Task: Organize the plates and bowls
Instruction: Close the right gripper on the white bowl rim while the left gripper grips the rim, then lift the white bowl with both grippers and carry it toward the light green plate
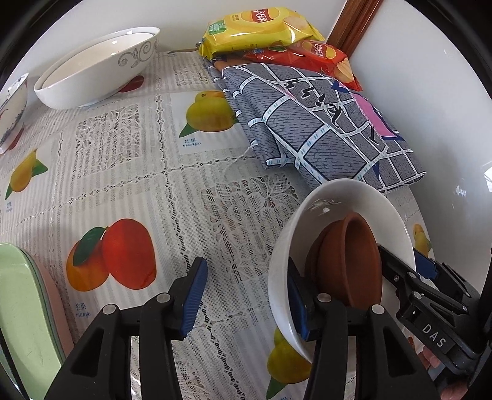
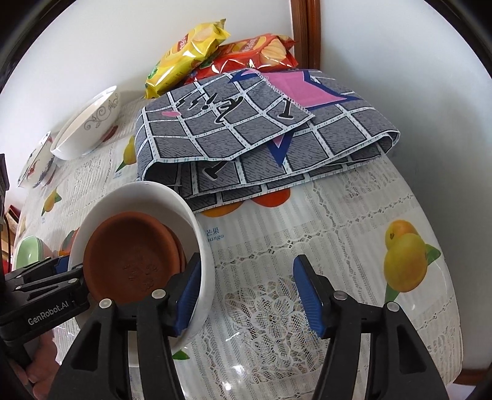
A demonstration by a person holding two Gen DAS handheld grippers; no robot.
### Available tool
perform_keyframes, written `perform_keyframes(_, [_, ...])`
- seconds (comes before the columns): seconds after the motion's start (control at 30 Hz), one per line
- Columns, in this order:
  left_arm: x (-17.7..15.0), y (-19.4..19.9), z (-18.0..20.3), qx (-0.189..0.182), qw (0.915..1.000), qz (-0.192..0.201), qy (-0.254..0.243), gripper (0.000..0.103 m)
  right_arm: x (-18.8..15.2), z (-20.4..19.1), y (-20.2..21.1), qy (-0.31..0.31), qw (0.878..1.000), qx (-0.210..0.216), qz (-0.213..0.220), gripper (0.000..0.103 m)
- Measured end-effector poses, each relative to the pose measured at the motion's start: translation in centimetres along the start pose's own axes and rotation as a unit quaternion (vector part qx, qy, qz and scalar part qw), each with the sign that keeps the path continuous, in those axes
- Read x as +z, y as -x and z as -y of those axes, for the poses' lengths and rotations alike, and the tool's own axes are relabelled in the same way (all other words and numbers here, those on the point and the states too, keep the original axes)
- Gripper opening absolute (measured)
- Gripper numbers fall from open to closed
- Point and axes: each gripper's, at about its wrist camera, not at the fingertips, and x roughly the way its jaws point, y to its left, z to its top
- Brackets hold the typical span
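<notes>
A white bowl (image 1: 353, 197) (image 2: 147, 197) sits on the fruit-print tablecloth with two brown clay saucers (image 1: 347, 261) (image 2: 132, 246) nested inside it. My left gripper (image 1: 246, 301) (image 2: 72, 267) straddles the bowl's left wall, one finger inside and one well outside, with neither pad pressing. On the opposite side my right gripper (image 2: 246, 295) (image 1: 406, 261) has one finger inside the rim and the other far off over the cloth. Both stand open.
A folded grey checked cloth (image 1: 307, 123) (image 2: 261, 138) lies just behind the bowl, with yellow and red chip bags (image 1: 261, 27) (image 2: 190, 52) against the wall. A large white patterned bowl (image 1: 92, 70) (image 2: 89, 123), a small painted bowl (image 1: 12, 107) and green dishes (image 1: 24, 307) stand left.
</notes>
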Motion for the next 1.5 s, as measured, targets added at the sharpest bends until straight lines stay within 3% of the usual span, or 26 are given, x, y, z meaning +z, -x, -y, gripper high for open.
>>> perform_keyframes(0.43, [-0.5, 0.4, 0.1, 0.003, 0.9999, 0.009, 0.011, 0.046, -0.5, 0.1, 0.2, -0.019, 0.999, 0.009, 0.025, 0.054])
perform_keyframes(0.87, [-0.1, 0.2, 0.0, 0.000, 0.9999, 0.003, 0.012, 0.045, -0.3, 0.2, 0.0, -0.026, 0.999, 0.015, 0.010, 0.055])
perform_keyframes(0.93, [-0.2, 0.2, 0.1, -0.011, 0.9999, 0.003, 0.012, 0.037, -0.3, 0.2, 0.0, -0.028, 0.999, 0.020, 0.011, 0.051])
perform_keyframes(1.0, [-0.3, 0.4, 0.3, -0.020, 0.9997, 0.005, 0.009, 0.030, -0.4, 0.3, 0.0, -0.035, 0.998, 0.050, 0.013, 0.036])
perform_keyframes(1.03, [-0.3, 0.4, 0.6, -0.020, 0.9998, 0.007, 0.004, 0.025, -0.5, 0.3, 0.0, -0.044, 0.997, 0.062, 0.013, 0.033])
perform_keyframes(1.1, [-0.3, 0.5, 1.2, -0.026, 0.9996, 0.008, -0.004, 0.014, -0.5, -0.2, 0.2, -0.037, 0.997, 0.066, 0.019, 0.019])
perform_keyframes(1.17, [-0.4, 0.5, 1.8, -0.013, 0.9998, 0.010, -0.014, 0.012, -0.6, -1.0, 0.5, -0.028, 0.997, 0.067, 0.026, 0.010])
perform_keyframes(1.27, [-0.4, 0.5, 1.9, -0.011, 0.9998, 0.015, -0.011, 0.011, -0.6, -1.7, 0.7, -0.024, 0.998, 0.045, 0.032, 0.009])
perform_keyframes(1.5, [-0.8, 0.7, 1.3, -0.028, 0.9995, 0.014, 0.006, 0.011, -0.8, -1.7, 1.0, -0.043, 0.998, 0.044, 0.022, 0.010])
